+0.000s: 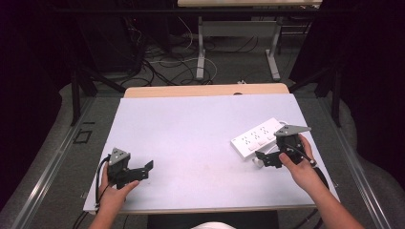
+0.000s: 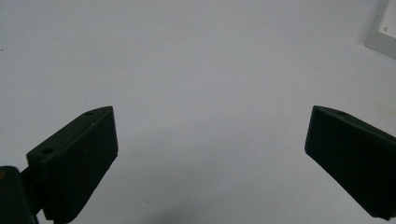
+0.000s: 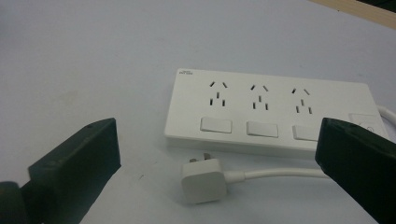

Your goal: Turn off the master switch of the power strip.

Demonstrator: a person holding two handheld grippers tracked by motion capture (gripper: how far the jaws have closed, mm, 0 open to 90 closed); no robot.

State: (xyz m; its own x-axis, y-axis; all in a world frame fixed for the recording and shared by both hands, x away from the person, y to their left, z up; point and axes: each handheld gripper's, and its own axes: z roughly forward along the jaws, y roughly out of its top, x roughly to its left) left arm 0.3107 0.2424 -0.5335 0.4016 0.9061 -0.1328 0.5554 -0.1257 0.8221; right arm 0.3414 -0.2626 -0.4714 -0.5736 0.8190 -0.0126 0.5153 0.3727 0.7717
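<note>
A white power strip (image 1: 258, 137) with three sockets and three switches lies on the right half of the white table (image 1: 191, 138); the right gripper view shows it closer (image 3: 266, 112). Its white plug (image 3: 203, 179) lies loose on the table in front of it, prongs up, with the cord (image 3: 280, 174) running off to the right. My right gripper (image 1: 262, 158) is open just in front of the strip, jaws wide on either side of the plug (image 3: 215, 154). My left gripper (image 1: 145, 169) is open near the table's front left, over bare table (image 2: 210, 140).
A corner of the power strip (image 2: 383, 32) shows at the top right of the left gripper view. Beyond the table's wooden far edge (image 1: 205, 89) are floor cables and the legs of another table (image 1: 200, 52). Dark curtains stand on both sides.
</note>
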